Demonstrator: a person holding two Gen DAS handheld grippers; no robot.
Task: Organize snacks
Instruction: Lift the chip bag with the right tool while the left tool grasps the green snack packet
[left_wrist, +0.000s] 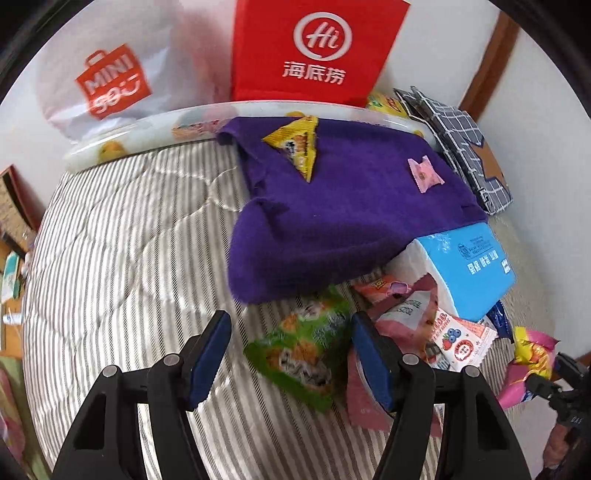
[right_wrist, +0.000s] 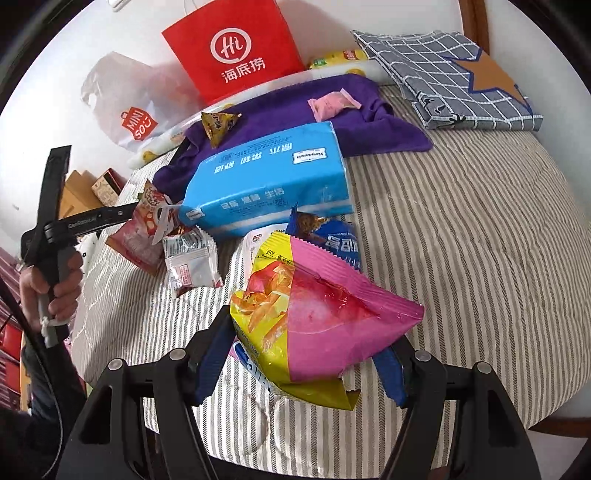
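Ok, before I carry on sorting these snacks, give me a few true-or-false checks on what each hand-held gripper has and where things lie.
1. The right hand-held gripper grips a pink and yellow snack bag. True.
2. The left hand-held gripper is clamped on the green packet. False: its jaws are open, and the packet lies on the striped cover between them.
3. A yellow triangular packet lies on the purple cloth. True.
4. The blue tissue pack is inside the red paper bag. False: it lies out on the bed, against the purple cloth; the red bag stands behind.
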